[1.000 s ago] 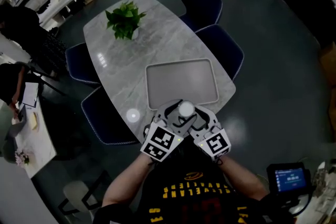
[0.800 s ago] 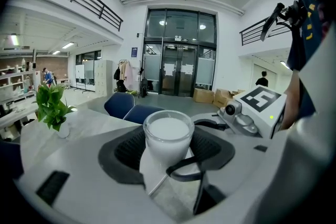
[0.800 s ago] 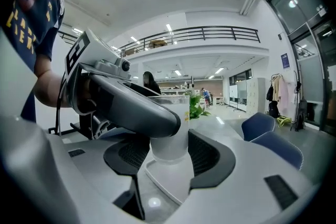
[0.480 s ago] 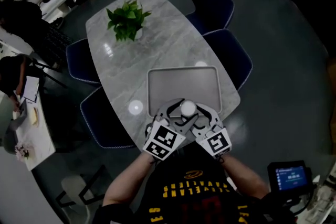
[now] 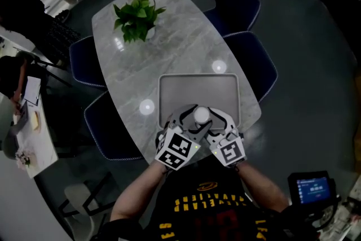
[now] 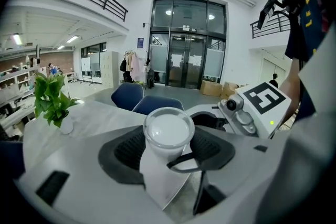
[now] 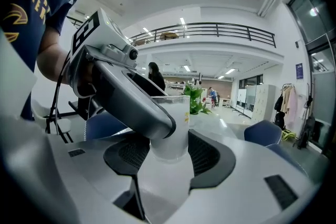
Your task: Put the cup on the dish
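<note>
A white, translucent cup (image 5: 201, 115) sits between my two grippers, which meet over the near edge of the grey tray-like dish (image 5: 197, 87) on the marble table (image 5: 169, 48). My left gripper (image 5: 189, 119) comes in from the left and my right gripper (image 5: 212, 119) from the right. In the left gripper view the cup's round end (image 6: 168, 131) faces the camera, between the black pads of my left gripper (image 6: 168, 150). In the right gripper view the cup (image 7: 178, 128) stands between the pads of my right gripper (image 7: 170, 153), with the left gripper's jaw lying across its left side.
A potted green plant (image 5: 138, 18) stands at the table's far end. Dark blue chairs (image 5: 256, 65) line both long sides. A person sits at a desk (image 5: 22, 121) to the left. A small lit screen (image 5: 310, 189) is at the lower right.
The view has shifted slightly over the table. Both grippers stay together around the cup at the dish's near edge, with no visible change in either grip.
</note>
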{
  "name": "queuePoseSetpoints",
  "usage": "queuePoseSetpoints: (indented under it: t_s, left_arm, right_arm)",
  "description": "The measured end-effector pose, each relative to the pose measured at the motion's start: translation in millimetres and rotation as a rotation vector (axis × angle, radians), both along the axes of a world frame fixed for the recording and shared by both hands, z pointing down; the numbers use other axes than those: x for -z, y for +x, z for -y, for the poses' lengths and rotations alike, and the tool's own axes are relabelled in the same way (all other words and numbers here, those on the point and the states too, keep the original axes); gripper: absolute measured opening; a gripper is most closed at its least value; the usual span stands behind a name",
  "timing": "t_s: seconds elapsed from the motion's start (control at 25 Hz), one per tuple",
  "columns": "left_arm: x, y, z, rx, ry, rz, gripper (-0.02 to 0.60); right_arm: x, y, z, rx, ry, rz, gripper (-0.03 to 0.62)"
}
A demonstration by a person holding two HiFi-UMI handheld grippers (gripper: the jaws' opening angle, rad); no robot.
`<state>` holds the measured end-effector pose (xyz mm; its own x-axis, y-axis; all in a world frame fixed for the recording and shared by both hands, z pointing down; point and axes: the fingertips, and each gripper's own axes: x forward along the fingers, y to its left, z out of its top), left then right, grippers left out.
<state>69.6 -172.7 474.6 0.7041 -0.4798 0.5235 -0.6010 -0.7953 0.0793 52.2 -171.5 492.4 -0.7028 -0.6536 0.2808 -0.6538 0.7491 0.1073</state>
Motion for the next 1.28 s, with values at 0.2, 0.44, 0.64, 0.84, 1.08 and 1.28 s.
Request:
queuePoseSetpoints:
  t_s: [0.2,0.44,0.64,0.84,1.08,1.28]
  left_arm:
    - [-15,4,16,0.006,0.025,0.061,0.265]
    - [-36,6,34,0.023,0.036,0.121,0.265]
    - [-53,6,50,0.045,0.009,0.131,0.265]
    - [-66,7,59,0.063,-0.016,0.131,0.265]
    - [-100,9,98,0.096,-0.043,0.149,0.265]
    - [-102,6,93,0.098,-0.042,0.17,0.265]
  right_arm:
    - [-17,3,17,0.01,-0.006,-0.032,0.236]
    - [-39,4,36,0.023,-0.034,-0.059,0.236]
    - [-56,5,50,0.05,-0.059,-0.078,0.236]
    - [-68,5,59,0.062,-0.074,-0.076,0.236]
    - [-102,8,97,0.088,-0.106,-0.074,0.236]
    - [-105,5,92,0.092,-0.11,-0.085,0.236]
